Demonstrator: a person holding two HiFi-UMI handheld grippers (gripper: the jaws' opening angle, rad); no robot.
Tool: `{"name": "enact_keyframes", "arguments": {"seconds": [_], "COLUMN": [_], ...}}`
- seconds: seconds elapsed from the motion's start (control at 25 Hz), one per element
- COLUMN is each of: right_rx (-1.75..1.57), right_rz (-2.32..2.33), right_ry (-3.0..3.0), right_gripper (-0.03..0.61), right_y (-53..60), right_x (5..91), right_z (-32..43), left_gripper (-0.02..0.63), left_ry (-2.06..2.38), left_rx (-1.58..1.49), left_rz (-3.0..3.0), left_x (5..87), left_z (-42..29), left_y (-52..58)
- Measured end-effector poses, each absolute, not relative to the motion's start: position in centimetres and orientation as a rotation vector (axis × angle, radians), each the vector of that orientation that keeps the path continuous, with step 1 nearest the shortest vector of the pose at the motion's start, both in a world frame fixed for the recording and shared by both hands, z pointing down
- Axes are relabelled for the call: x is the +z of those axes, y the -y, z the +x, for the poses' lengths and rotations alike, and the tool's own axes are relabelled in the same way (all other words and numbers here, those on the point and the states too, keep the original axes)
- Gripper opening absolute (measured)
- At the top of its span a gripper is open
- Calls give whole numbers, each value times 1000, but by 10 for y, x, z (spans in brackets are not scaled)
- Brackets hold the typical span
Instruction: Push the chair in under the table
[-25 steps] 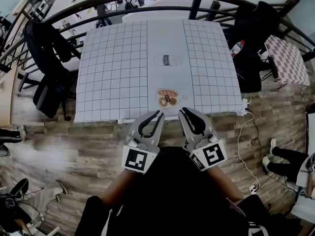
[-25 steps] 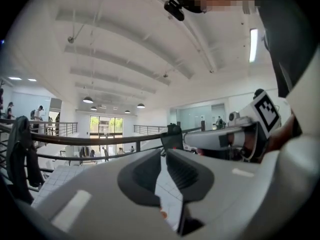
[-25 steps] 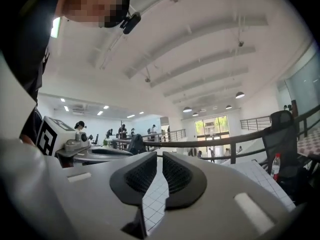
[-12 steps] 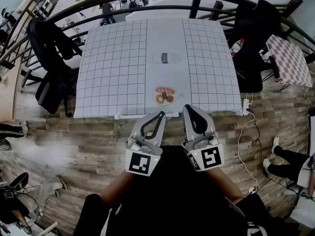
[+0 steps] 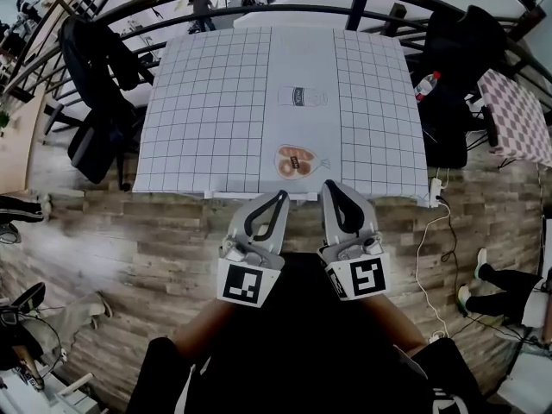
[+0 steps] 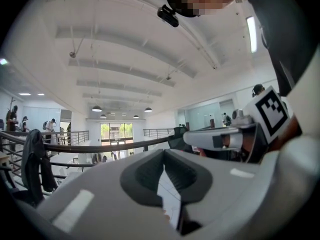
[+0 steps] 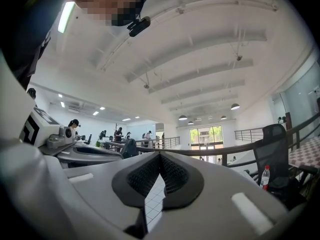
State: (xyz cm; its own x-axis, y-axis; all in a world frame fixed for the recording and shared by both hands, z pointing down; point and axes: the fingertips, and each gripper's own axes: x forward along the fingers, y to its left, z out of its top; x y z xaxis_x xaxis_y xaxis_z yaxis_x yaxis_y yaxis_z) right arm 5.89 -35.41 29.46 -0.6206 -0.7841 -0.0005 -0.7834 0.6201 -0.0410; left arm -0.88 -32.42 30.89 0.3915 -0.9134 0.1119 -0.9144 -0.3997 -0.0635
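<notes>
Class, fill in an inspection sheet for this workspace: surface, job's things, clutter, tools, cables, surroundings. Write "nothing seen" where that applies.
Surface: table under a grid-lined sheet; a bottle picture and a food picture lie flat on it.
Job's things: left chair, black, draped with a jacket, beside the table; right chair, black, at the other side; neither touched.
Clutter: water bottle by the right chair.
Tools: left tool and right tool both shut, empty, at the table's near edge.
Cables: white cable on the floor below a power strip.
Surroundings: wood-plank floor; dark railing beyond the table.
</notes>
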Motion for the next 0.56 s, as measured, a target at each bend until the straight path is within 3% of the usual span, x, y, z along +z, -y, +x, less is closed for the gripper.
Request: {"name": "enact_keyframes", "arguments": {"seconds": [0.56], "right_rx": [-8], "right_rz": [-1246], "right_ry": [-2855], "right_gripper": [-3], "right_y": [353], "right_x": [291], "right_z": [23], "left_gripper": [11], "left_ry": [1774], "left_rx": [282], "left_rz": [2671], "left_x": [303], "left_z": [-24], "left_y": [327]}}
